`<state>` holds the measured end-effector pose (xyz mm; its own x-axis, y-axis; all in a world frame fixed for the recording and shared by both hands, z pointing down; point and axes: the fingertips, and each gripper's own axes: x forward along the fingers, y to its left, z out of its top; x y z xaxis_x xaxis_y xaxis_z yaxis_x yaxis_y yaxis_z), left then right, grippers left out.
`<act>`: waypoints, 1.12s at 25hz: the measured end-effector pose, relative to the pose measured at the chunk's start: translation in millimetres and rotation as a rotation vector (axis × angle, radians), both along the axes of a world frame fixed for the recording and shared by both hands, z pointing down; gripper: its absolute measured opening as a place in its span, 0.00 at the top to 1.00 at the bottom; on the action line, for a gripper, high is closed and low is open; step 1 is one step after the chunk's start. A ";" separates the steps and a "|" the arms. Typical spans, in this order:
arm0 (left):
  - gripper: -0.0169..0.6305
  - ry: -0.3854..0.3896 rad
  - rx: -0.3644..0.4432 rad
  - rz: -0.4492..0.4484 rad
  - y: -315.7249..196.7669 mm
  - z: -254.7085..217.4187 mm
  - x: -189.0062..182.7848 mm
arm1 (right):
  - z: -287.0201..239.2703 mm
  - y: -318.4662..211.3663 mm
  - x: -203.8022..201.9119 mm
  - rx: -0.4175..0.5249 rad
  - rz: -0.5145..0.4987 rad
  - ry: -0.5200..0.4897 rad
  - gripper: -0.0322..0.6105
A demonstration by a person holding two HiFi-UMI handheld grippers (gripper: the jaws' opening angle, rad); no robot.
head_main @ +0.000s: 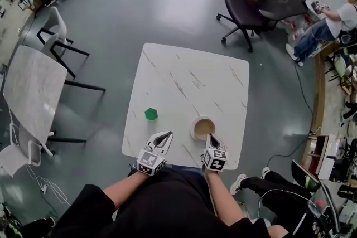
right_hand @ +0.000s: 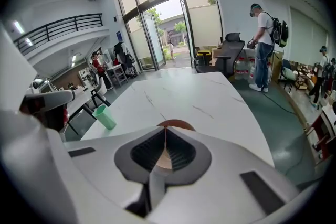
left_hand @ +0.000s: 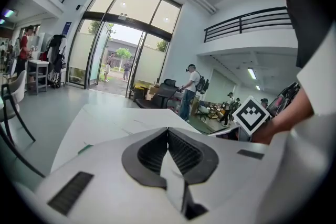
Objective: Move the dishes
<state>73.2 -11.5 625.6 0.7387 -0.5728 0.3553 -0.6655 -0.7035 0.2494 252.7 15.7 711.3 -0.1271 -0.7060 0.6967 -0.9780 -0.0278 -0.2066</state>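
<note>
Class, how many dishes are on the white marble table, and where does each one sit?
2. A green cup stands near the table's front-left; a brown bowl sits to its right, its near rim pinched by the right tool. Nothing seems hidden.

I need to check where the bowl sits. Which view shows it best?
The head view: the whole bowl shows from above, near the table's front edge. The right gripper view shows only a rim arc past the jaws; the left gripper view doesn't show it.
</note>
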 end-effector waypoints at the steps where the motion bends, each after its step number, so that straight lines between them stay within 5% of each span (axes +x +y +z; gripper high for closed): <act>1: 0.95 -0.001 -0.004 -0.007 -0.3 0.9 8.6 | 1.9 -0.3 3.1 -0.002 -0.013 -0.004 0.92; 6: 0.95 -0.014 -0.031 -0.038 -3.2 8.5 39.7 | 15.1 2.9 11.3 -0.023 -0.087 -0.015 0.92; 12: 0.95 -0.036 -0.015 -0.034 2.8 8.5 56.5 | 36.7 3.9 36.3 -0.070 -0.053 -0.032 0.91; 15: 0.95 -0.048 -0.019 -0.051 6.5 10.4 57.0 | 52.9 -0.3 46.8 -0.108 -0.036 -0.053 0.79; 28: 0.95 -0.091 -0.021 -0.079 18.3 19.8 41.8 | 83.5 -17.6 45.6 -0.173 -0.041 -0.129 0.88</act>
<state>115.0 6.8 645.3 0.6555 -0.6197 0.4315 -0.7392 -0.6433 0.1991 298.4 -1.9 794.8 -0.2489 -0.5701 0.7829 -0.9448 -0.0348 -0.3257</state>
